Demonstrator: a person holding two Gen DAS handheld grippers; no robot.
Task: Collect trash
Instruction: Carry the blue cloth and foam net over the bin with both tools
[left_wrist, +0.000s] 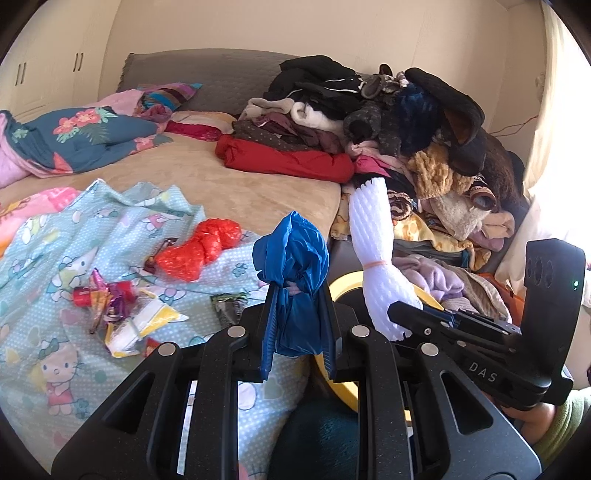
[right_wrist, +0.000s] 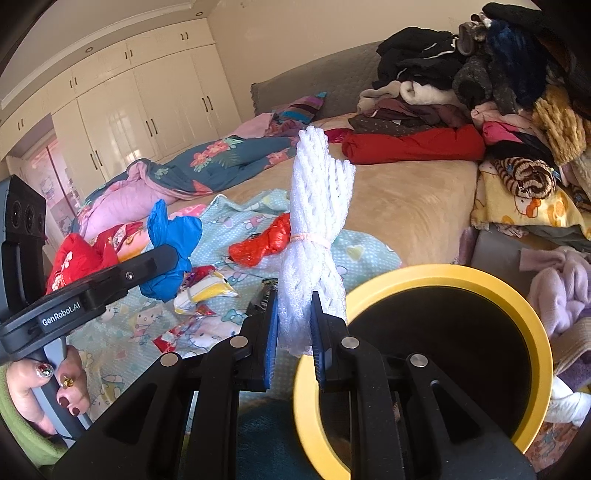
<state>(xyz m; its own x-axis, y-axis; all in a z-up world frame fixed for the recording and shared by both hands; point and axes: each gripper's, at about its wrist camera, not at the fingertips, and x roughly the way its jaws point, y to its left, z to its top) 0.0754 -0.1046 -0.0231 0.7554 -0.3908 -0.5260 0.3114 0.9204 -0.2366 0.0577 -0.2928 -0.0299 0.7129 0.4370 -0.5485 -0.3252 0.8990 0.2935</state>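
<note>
My left gripper (left_wrist: 298, 295) is shut on a crumpled blue plastic bag (left_wrist: 293, 258) and holds it above the bed's edge; the bag also shows in the right wrist view (right_wrist: 173, 251). My right gripper (right_wrist: 293, 299) is shut on a white foam net bundle (right_wrist: 317, 229) tied with a rubber band, held upright beside a yellow-rimmed bin (right_wrist: 480, 284). The bundle (left_wrist: 373, 236) and the bin's rim (left_wrist: 347, 284) also show in the left wrist view. A red plastic bag (left_wrist: 199, 247) and several wrappers (left_wrist: 122, 310) lie on the Hello Kitty sheet (left_wrist: 55, 332).
A beige bed (left_wrist: 240, 184) carries a floral quilt (left_wrist: 74, 136) at the far left and a tall pile of clothes (left_wrist: 406, 122) at the right. White wardrobes (right_wrist: 140, 110) stand behind. More clothes (right_wrist: 554, 288) lie beside the bin.
</note>
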